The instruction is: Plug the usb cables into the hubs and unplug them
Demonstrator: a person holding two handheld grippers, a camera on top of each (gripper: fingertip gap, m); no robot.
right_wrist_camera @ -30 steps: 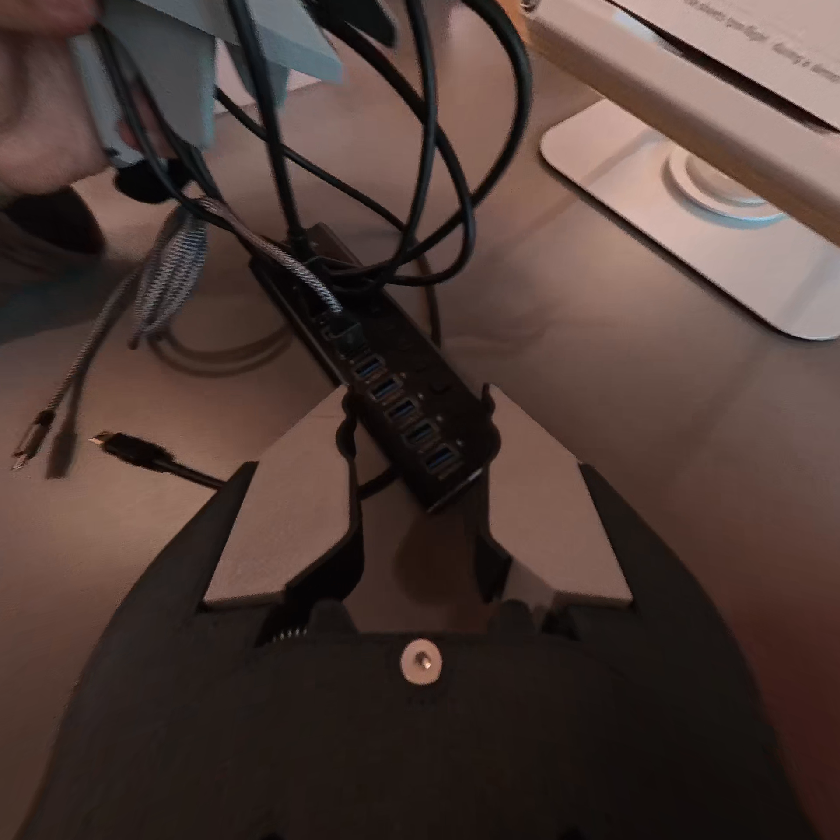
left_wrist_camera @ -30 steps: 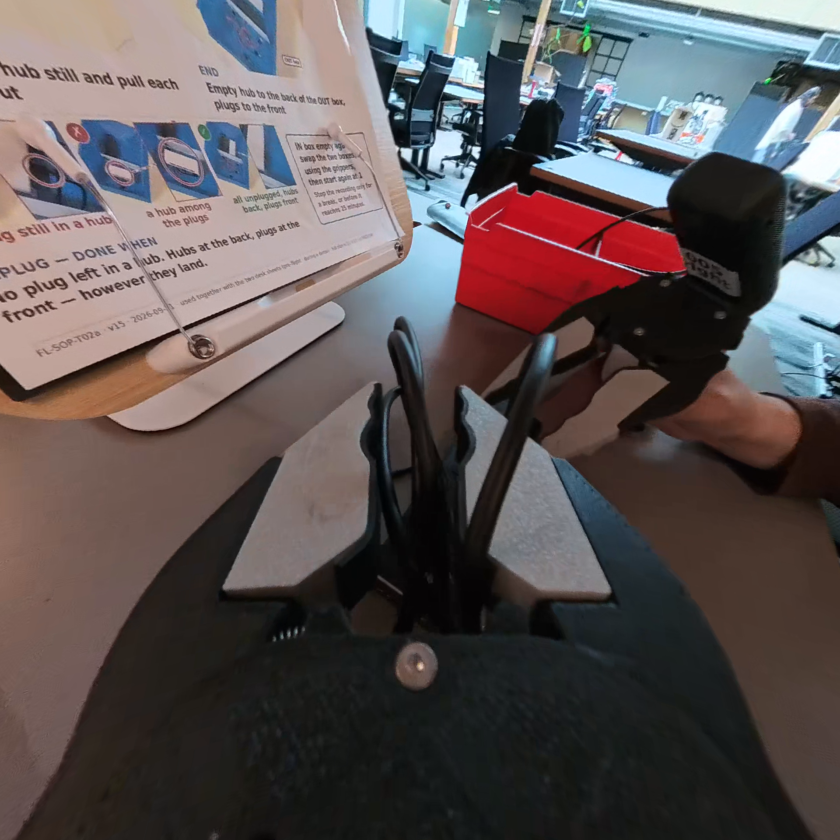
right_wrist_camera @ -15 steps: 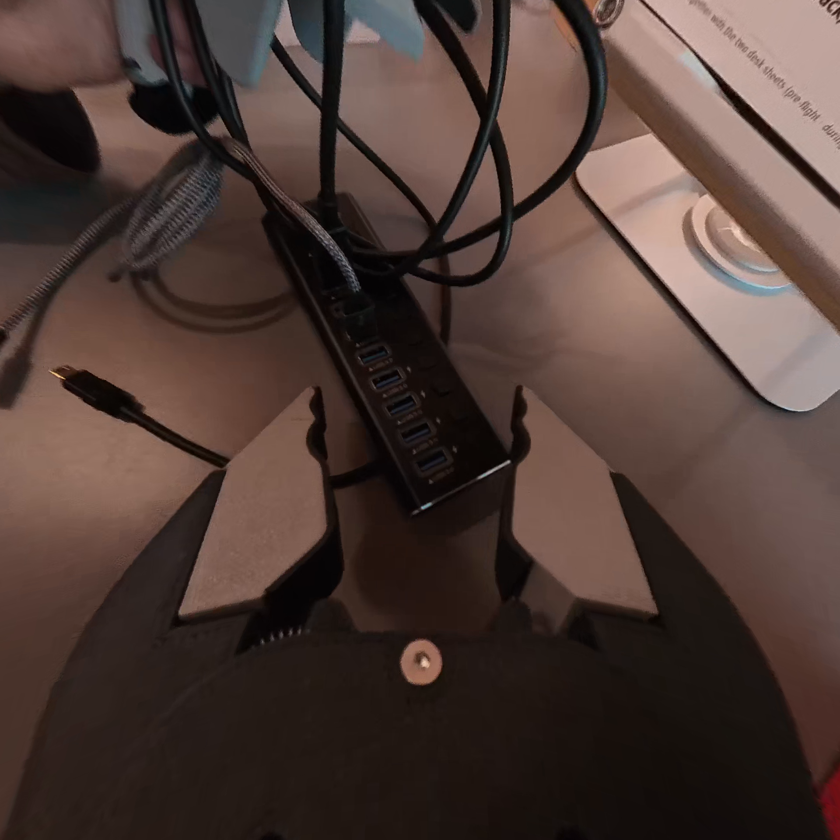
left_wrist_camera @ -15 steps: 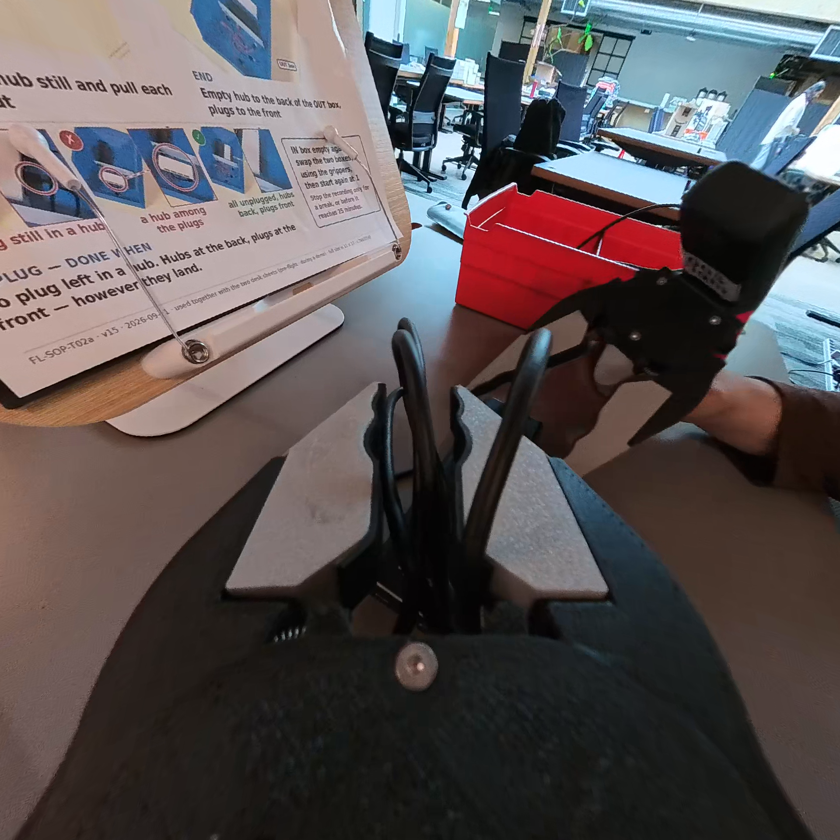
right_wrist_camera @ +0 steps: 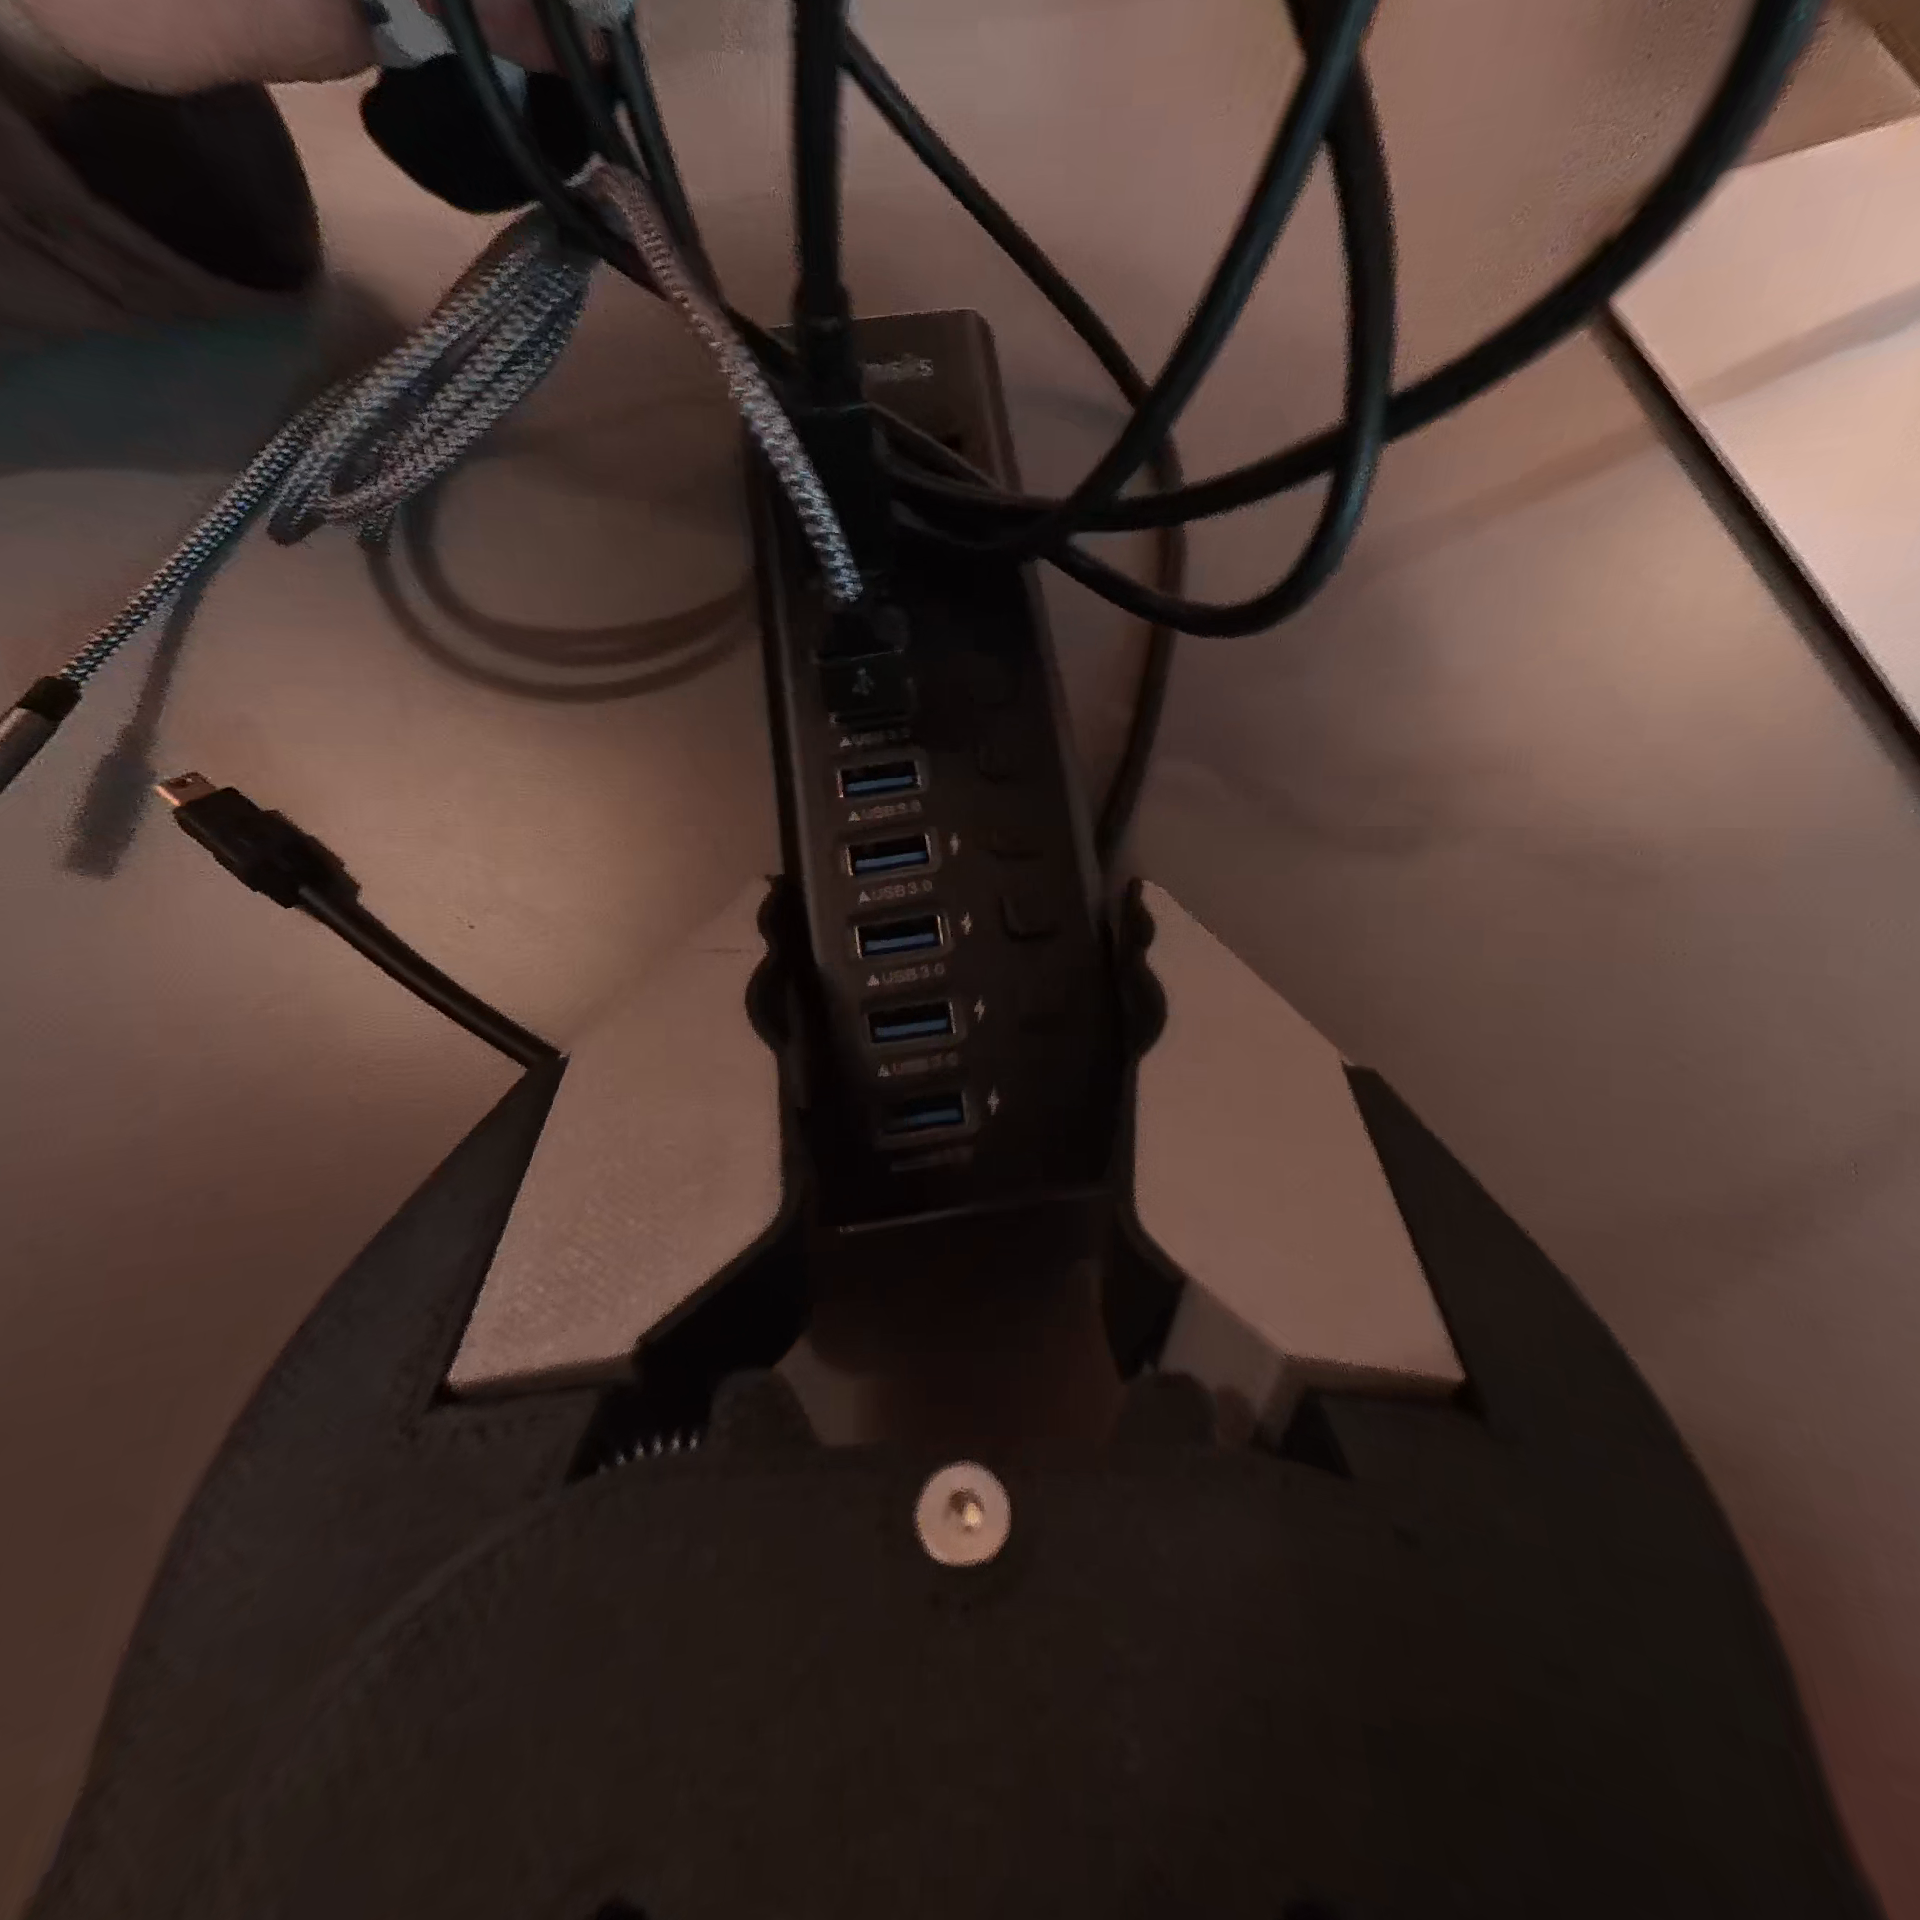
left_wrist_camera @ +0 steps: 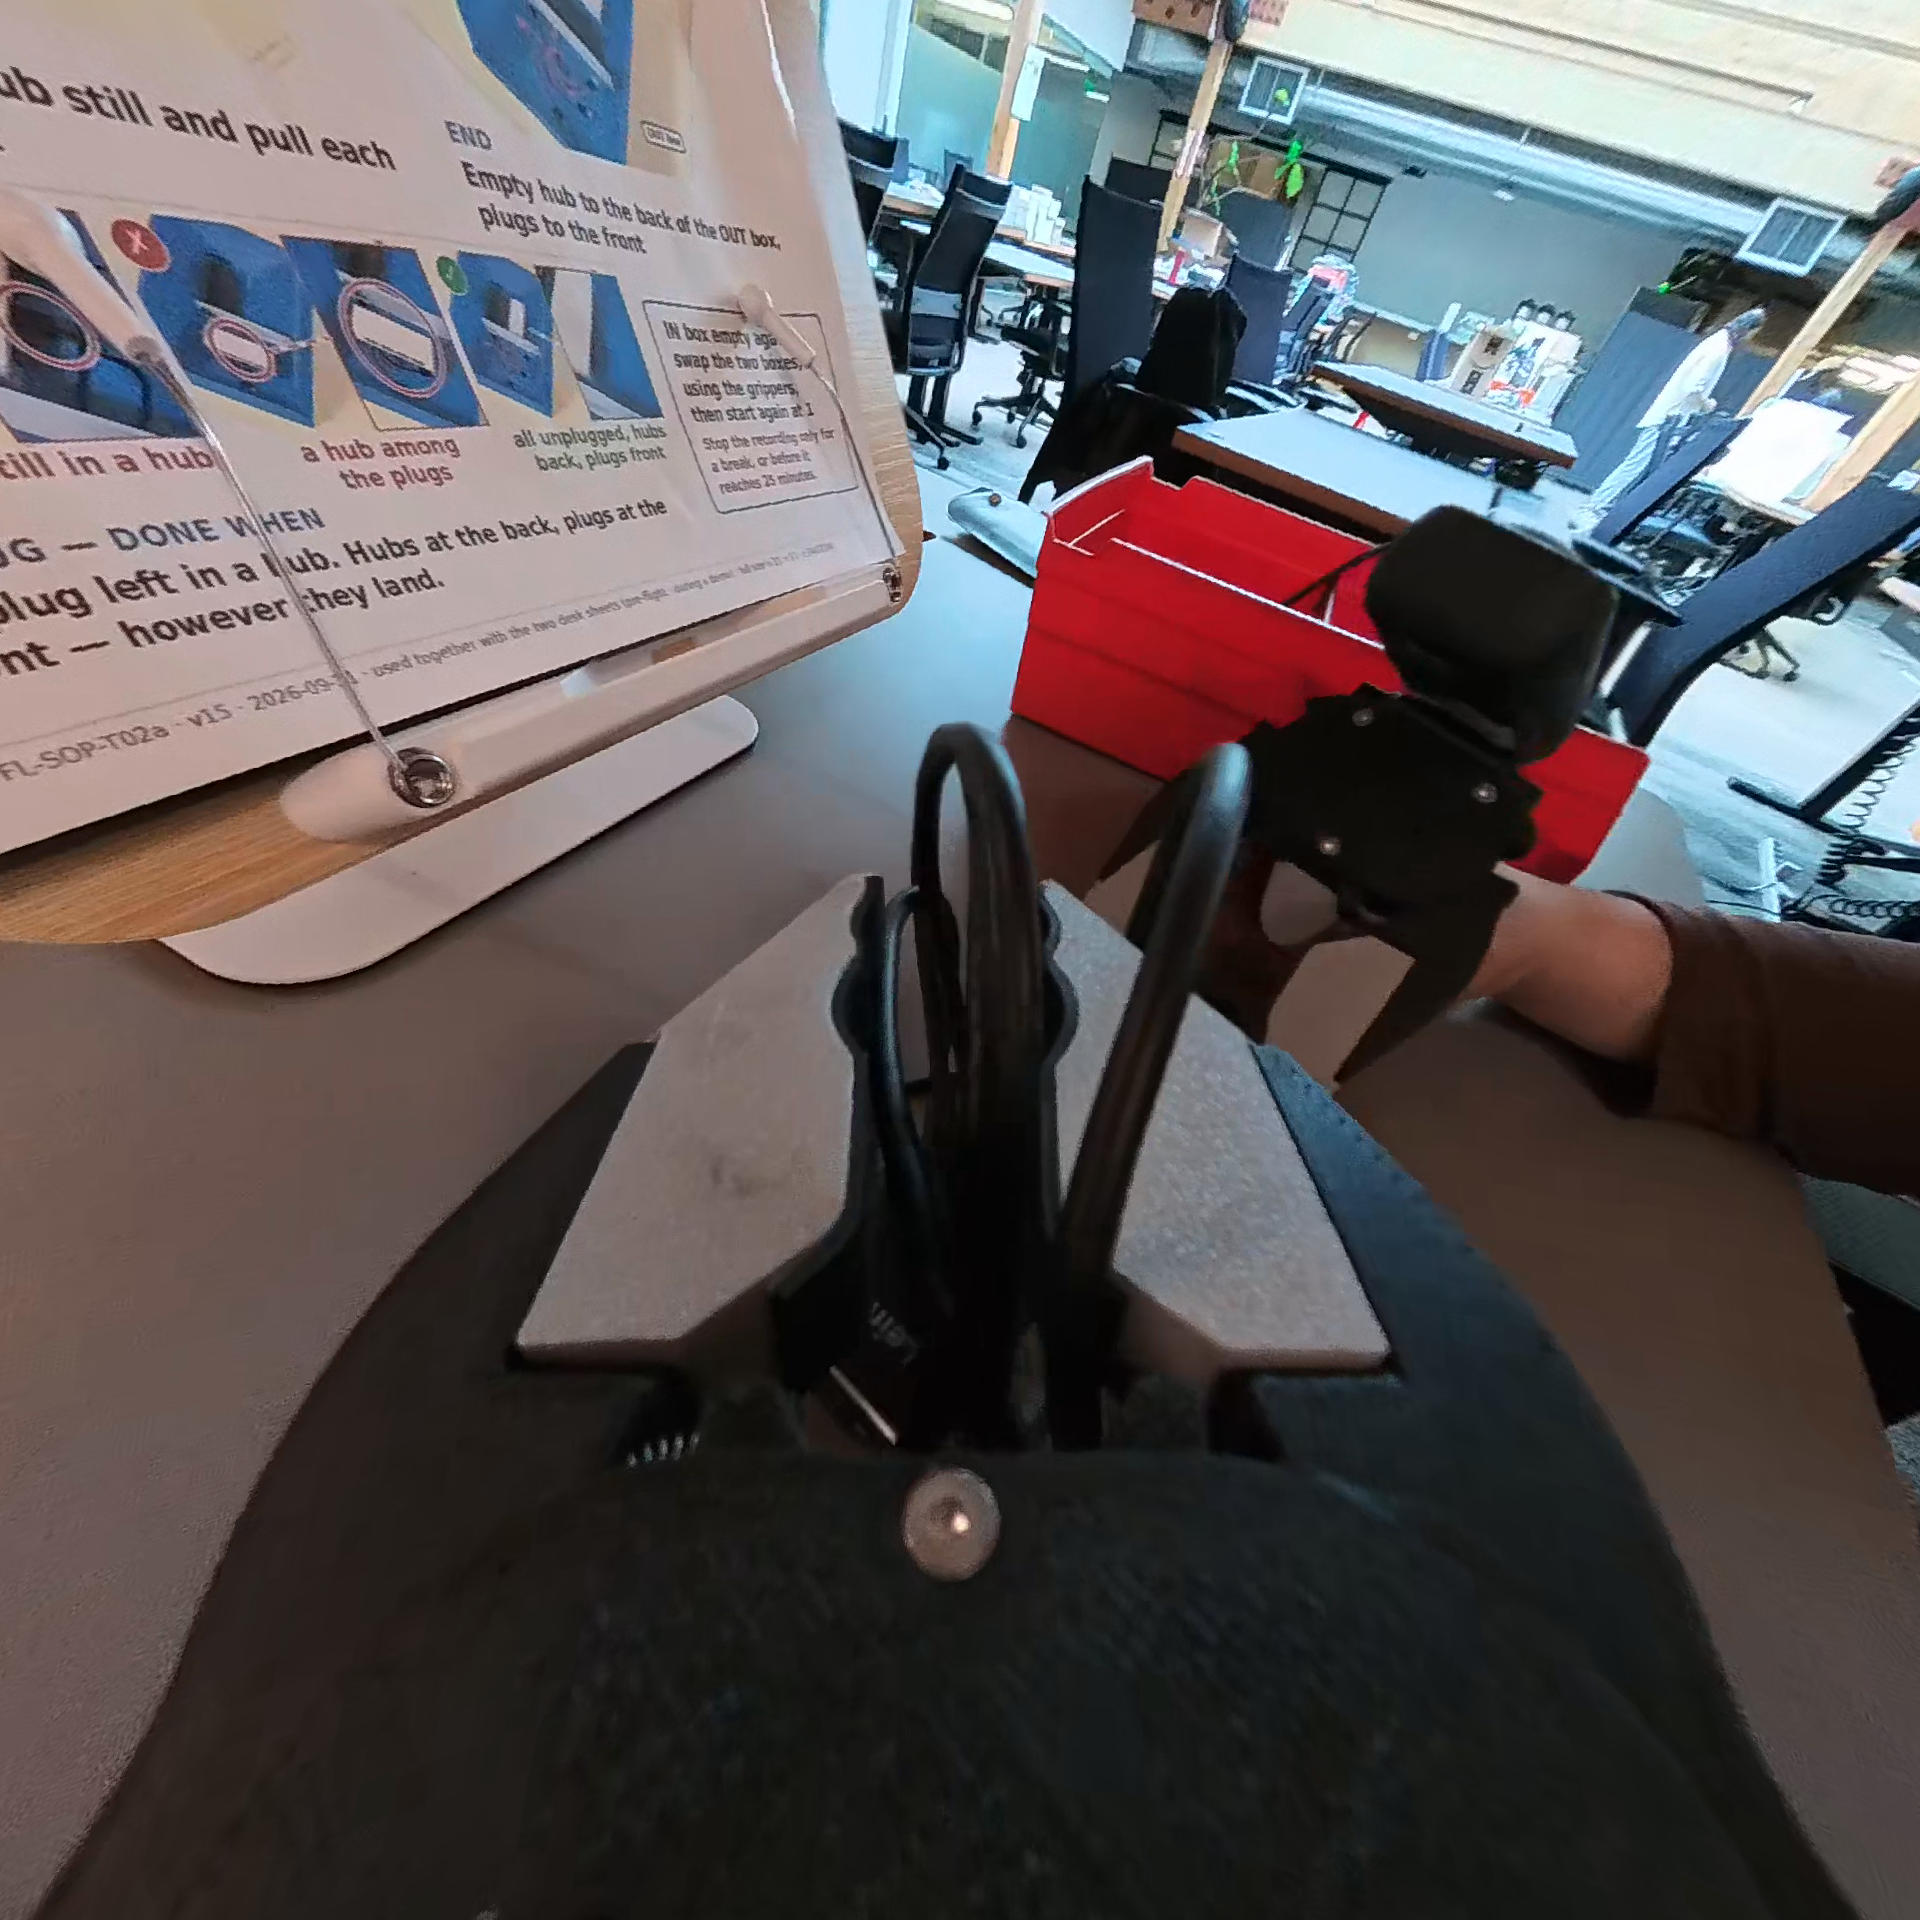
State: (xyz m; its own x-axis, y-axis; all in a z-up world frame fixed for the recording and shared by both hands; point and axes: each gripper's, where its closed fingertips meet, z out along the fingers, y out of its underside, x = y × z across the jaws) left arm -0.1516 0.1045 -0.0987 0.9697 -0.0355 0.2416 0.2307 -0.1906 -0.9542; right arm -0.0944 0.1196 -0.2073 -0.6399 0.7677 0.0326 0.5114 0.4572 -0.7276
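A black USB hub (right_wrist_camera: 935,935) lies on the brown table, its row of blue ports facing up. My right gripper (right_wrist_camera: 951,914) has a finger against each side of the hub's near end, shut on it. It also shows in the left wrist view (left_wrist_camera: 1382,862). A braided grey cable (right_wrist_camera: 800,488) and a black cable (right_wrist_camera: 826,312) are plugged in at the hub's far end. My left gripper (left_wrist_camera: 951,925) is shut on a bundle of black cables (left_wrist_camera: 977,1039), held above the hub. A loose black plug (right_wrist_camera: 239,831) lies left of the hub.
A red bin (left_wrist_camera: 1174,644) stands behind the right gripper. An instruction sheet on a wooden board with a white stand (left_wrist_camera: 468,831) fills the left; its base (right_wrist_camera: 1818,468) lies right of the hub. Braided cable loops (right_wrist_camera: 416,416) hang to the left. The left gripper is farther from the loose black plug (right_wrist_camera: 239,831), some 15 cm, than the right, some 9 cm.
My right gripper has moved forward over the hub's near end and its fingers have closed in onto the hub's sides. My left gripper still holds the cable bundle, nearly still.
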